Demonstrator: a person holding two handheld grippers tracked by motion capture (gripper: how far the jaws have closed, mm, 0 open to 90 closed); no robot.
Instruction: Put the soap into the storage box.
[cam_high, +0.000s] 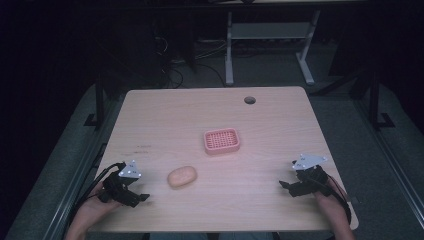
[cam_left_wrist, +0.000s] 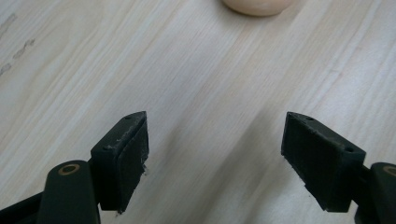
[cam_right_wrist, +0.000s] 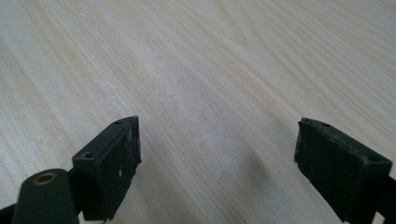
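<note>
High view: near the desk's (cam_high: 150, 115) front-left corner the left gripper (cam_high: 141, 198) rests with jaws spread wide and empty. Just right of it lies a peach soap (cam_high: 181, 176). A pink tray (cam_high: 222, 141) sits mid-desk. Near the front-right corner, the right gripper (cam_high: 283, 184) has jaws wide apart, empty.

Tabletop (cam_high: 165, 120) pale wood, fine streaky grain, dark round hole near its far edge. Pink grid-patterned tray (cam_high: 222, 140) at tabletop centre, peach-tan oval lump (cam_high: 181, 176) nearer the front. Both grippers black with grey plates.
</note>
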